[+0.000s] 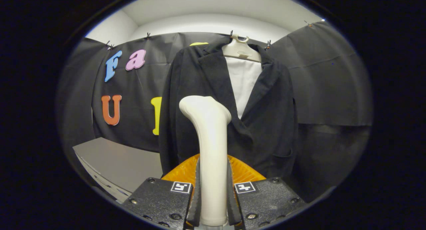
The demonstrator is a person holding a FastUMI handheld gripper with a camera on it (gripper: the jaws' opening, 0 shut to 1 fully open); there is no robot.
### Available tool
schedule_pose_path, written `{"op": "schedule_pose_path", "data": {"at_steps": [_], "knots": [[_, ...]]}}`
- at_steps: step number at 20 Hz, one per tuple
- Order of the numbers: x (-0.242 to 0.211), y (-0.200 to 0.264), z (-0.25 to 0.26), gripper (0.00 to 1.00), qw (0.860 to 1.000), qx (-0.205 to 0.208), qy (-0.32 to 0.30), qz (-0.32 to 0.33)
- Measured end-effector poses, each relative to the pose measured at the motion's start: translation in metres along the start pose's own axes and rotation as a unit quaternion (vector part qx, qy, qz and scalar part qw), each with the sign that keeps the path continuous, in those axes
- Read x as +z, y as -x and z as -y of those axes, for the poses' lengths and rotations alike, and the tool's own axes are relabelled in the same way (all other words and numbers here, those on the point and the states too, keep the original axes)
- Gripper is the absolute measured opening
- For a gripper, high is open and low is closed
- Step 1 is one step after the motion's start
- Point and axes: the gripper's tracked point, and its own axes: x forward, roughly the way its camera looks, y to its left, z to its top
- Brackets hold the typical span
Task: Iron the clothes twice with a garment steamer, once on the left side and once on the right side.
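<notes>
Gripper (213, 196) clamping steamer (209, 150), probably before jacket (266, 123).

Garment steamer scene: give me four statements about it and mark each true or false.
1. The gripper is shut on the white steamer handle. True.
2. The dark jacket lies folded on the grey table. False: it hangs on a white hanger against the booth wall.
3. A white garment shows between the jacket's lapels. True.
4. The steamer handle stands beyond the jacket. False: it rises between the fingers, in front of the jacket.
</notes>
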Motion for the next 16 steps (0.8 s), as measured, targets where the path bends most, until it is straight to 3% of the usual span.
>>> {"op": "schedule_pose_path", "data": {"at_steps": [16], "knots": [[-0.107,0.009,0.013,0.34,0.993,-0.017,0.008,-0.118]]}}
